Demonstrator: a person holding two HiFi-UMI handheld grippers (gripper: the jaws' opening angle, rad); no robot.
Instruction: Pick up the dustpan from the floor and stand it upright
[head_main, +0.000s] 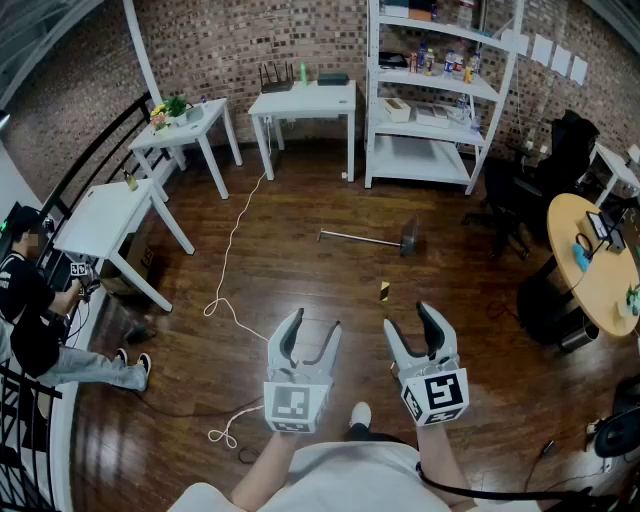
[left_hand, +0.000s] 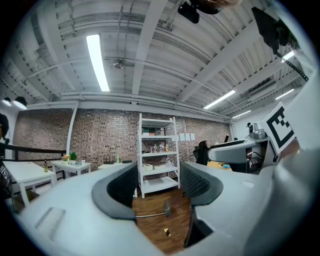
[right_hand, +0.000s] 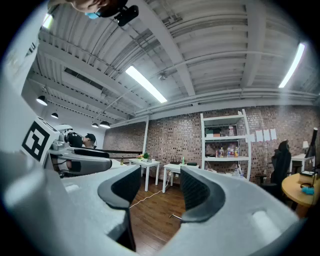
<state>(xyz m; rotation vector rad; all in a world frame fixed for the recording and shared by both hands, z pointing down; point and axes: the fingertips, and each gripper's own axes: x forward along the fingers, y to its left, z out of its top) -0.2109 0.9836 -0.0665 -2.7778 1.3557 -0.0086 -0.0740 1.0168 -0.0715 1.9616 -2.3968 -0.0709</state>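
Note:
The dustpan (head_main: 408, 237) lies flat on the wooden floor well ahead of me, its long thin handle (head_main: 350, 237) stretching to the left. It also shows small between the jaws in the left gripper view, dustpan (left_hand: 166, 208). Only the handle's tip (right_hand: 174, 216) shows in the right gripper view. My left gripper (head_main: 314, 330) and right gripper (head_main: 412, 325) are held side by side, level, close to my body and far short of the dustpan. Both stand open with nothing between the jaws, as do the left gripper (left_hand: 157, 187) and right gripper (right_hand: 156, 192) in their own views.
A small yellow object (head_main: 384, 290) lies on the floor between me and the dustpan. A white cable (head_main: 232, 250) snakes across the floor at left. White tables (head_main: 305, 100), a white shelf unit (head_main: 425, 150), an office chair (head_main: 510, 195) and a round wooden table (head_main: 590, 265) ring the room. A person (head_main: 35, 320) sits at far left.

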